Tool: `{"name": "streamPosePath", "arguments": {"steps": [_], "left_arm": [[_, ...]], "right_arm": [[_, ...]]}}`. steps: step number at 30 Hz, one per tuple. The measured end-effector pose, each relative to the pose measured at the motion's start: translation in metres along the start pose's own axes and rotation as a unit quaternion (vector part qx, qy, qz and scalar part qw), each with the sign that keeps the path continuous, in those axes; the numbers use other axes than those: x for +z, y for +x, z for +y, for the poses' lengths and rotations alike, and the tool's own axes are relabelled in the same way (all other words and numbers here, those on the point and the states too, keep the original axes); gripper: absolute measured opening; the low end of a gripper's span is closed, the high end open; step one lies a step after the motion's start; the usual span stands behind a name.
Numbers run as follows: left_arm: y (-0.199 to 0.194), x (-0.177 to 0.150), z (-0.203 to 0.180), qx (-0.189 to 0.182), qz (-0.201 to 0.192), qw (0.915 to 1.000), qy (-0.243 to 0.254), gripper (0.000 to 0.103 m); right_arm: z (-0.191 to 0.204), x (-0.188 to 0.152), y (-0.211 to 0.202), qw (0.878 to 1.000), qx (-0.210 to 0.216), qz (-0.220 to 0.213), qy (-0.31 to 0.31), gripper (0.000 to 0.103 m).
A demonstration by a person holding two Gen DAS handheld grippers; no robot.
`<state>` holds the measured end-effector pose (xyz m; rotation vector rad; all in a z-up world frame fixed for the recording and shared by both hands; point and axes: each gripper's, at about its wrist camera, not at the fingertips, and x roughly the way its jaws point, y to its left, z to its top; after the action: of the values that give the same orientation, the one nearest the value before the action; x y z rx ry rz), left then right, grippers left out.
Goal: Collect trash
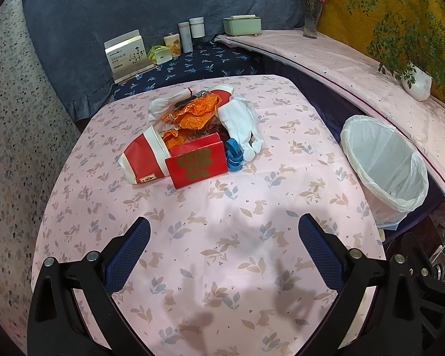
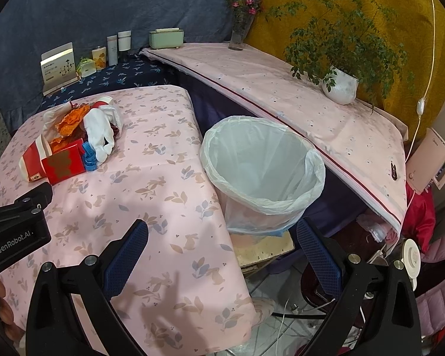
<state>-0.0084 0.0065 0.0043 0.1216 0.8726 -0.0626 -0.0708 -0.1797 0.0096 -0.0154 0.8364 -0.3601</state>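
- The left tool [image 1: 224, 231] hovers over the pink rabbit-print table [image 1: 222, 267], its blue-padded fingers [image 1: 130, 255] spread wide with nothing between them.
- Ahead of that tool, near the middle of the table, lies a heap of trash: a red box with gold print [image 1: 197, 164] at the front, a red-and-white paper bag [image 1: 142, 160] touching its left side, and a small blue plastic piece [image 1: 233, 155] just to its right.
- Behind the box sits crumpled orange wrapping [image 1: 197, 111], with a white glove [image 1: 241, 124] draped at the right of the heap.
- The right tool [image 2: 222, 234] is likewise open and empty, held over the table's right edge.
- Directly ahead of the right tool stands a waste bin [image 2: 261, 166] lined with a translucent white bag, beside the table and below its edge.
- The trash heap [image 2: 74, 136] lies far ahead and to the left of the right tool; the left tool's black body [image 2: 17, 222] shows at the frame's left edge.
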Motion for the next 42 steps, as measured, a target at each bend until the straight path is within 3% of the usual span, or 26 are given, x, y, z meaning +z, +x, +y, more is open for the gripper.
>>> {"name": "streamPosePath", "arguments": {"steps": [42], "left_arm": [[0.0004,-0.0034,-0.0066,-0.005,-0.001,1.0,0.005,0.092]], "right_arm": [[-0.0031,0.001,-0.0003,1.0,-0.003,-0.005,0.008,0.096]]}}
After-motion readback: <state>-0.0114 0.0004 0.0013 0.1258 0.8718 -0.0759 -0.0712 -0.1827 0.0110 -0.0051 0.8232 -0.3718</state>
